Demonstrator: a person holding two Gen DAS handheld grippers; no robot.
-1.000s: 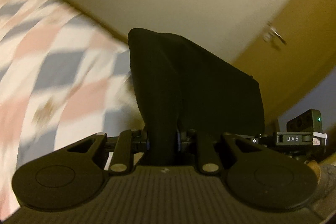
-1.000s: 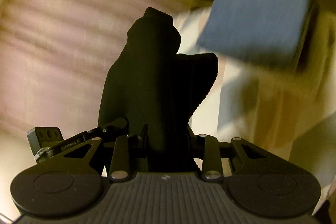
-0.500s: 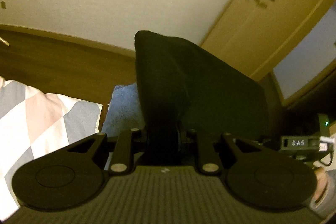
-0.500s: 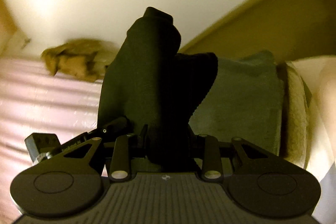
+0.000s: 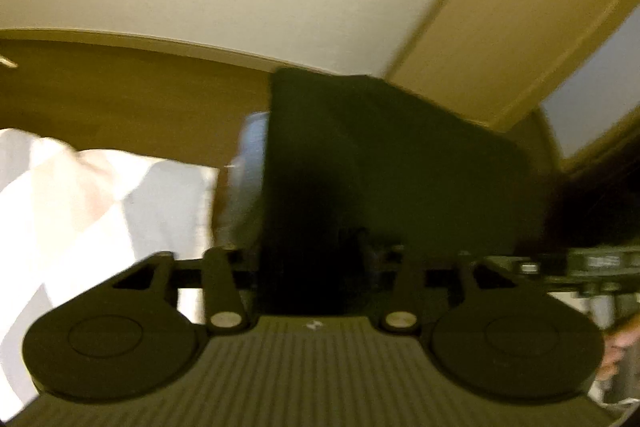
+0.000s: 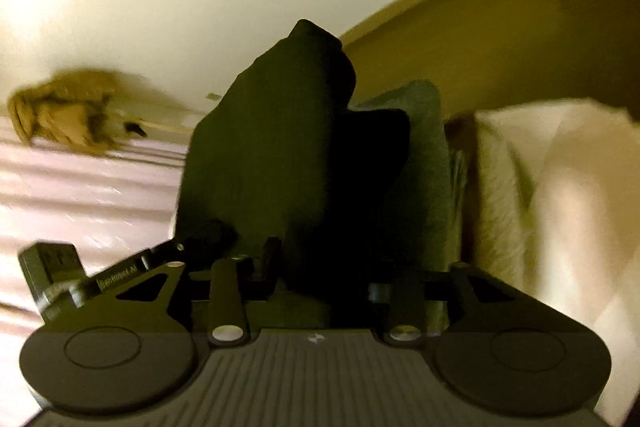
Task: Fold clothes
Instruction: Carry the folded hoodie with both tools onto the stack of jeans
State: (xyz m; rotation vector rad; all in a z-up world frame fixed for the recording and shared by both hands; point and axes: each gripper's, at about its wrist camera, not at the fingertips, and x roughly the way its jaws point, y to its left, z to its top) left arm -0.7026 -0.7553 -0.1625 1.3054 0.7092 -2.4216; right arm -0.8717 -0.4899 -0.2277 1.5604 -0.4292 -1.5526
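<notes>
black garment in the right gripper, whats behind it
A folded grey-blue towel shows behind the black cloth garment, with cream bedding beside it. The towel's left part is covered.

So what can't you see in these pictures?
- Left wrist view: the left gripper fingertips are buried in the black cloth.
- Right wrist view: the right gripper fingertips too, under the same cloth.
- Blue towel: mostly behind the cloth, blurred.
- Brown lump: too blurred to name.
</notes>
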